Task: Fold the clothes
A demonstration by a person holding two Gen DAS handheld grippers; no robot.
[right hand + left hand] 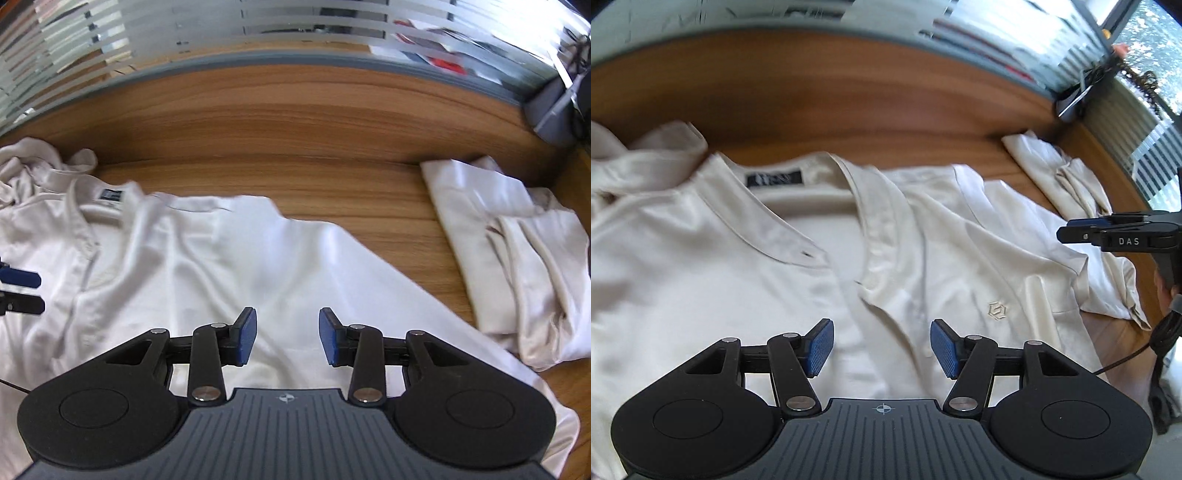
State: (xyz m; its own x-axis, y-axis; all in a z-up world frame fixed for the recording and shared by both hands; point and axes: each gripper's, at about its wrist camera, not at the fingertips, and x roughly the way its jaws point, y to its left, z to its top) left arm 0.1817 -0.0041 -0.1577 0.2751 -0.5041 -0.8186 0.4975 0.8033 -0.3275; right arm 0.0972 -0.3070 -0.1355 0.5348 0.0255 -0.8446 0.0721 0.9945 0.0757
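Left hand-held gripper (882, 343) spread, right hand-held gripper (287, 336) spread, cream polo shirt (738, 280) flat, collar (764, 210) pointing away

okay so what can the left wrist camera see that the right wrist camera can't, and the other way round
Only the left wrist view shows the small embroidered logo on the polo shirt's chest, and the right gripper's body from the side, marked DAS.

Only the right wrist view shows the shirt's sleeve side spread over the wooden table toward the lower right edge.

Both show the cream polo shirt lying face up with its dark neck label, a second, folded garment to the right, and both grippers, the left gripper and the right gripper, open above the fabric, holding nothing.
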